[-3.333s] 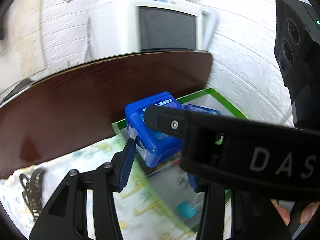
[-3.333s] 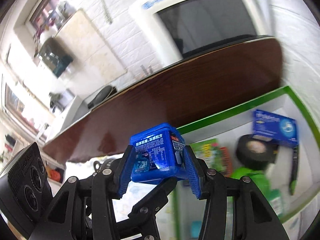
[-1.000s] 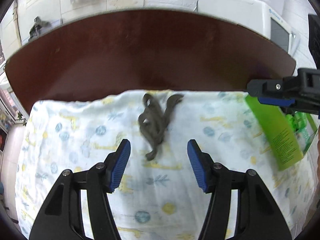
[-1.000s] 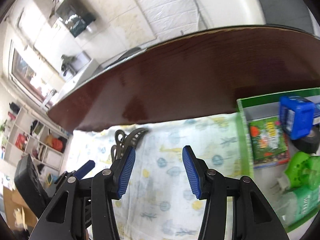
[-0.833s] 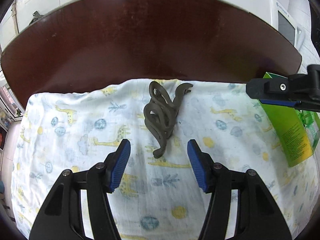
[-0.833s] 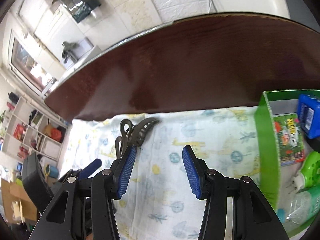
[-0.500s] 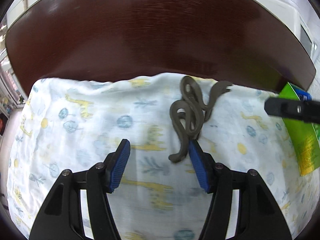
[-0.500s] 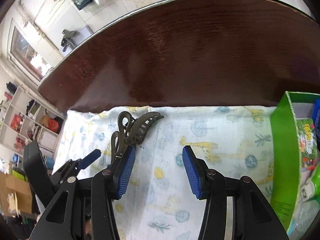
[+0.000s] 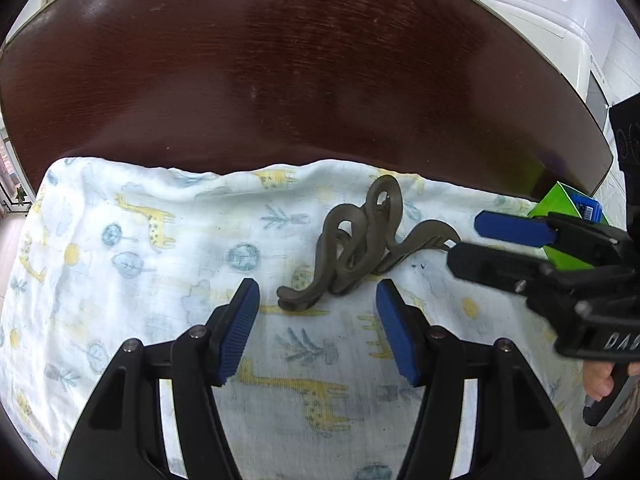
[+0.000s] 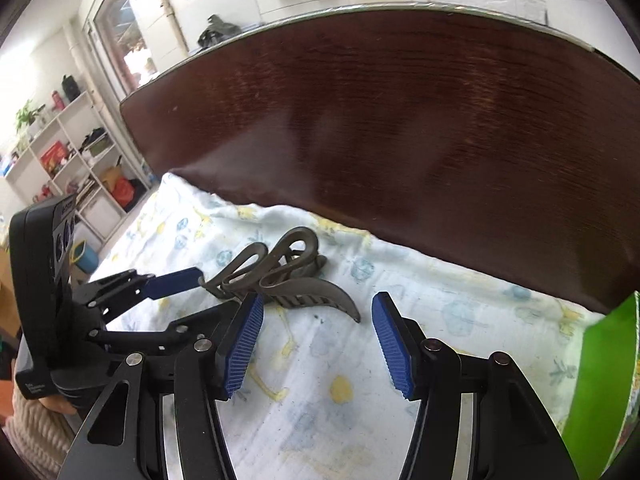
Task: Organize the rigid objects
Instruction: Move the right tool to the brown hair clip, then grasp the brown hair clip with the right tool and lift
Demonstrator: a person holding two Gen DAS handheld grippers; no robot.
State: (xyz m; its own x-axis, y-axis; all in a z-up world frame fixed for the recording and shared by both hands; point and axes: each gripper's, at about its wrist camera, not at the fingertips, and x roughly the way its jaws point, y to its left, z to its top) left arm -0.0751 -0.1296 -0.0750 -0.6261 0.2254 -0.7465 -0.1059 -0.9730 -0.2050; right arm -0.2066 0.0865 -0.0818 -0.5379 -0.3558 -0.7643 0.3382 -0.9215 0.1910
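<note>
A grey-olive hair claw clip [image 9: 352,252] lies on a giraffe-print cloth [image 9: 132,248] near the cloth's far edge. My left gripper [image 9: 316,300] stands just short of the clip's near tail, its jaws closing a little, with no pad touching it. My right gripper [image 9: 480,244] reaches in from the right toward the clip's curved teeth. In the right wrist view the clip [image 10: 288,280] sits just ahead of my right gripper [image 10: 318,308], whose jaws are opening; a tooth tip lies between the fingertips, untouched. My left gripper [image 10: 196,296] comes in from the left.
The cloth covers the near part of a dark brown table [image 9: 320,80]. A green box [image 10: 600,380] stands at the cloth's right end, with a blue box [image 9: 588,208] inside. A white appliance [image 9: 560,12] is behind; shelves [image 10: 60,160] stand far left.
The right gripper let go of the blue box, which now sits in the green box. Both grippers moved over the cloth to the clip, and the right one rolled and widened.
</note>
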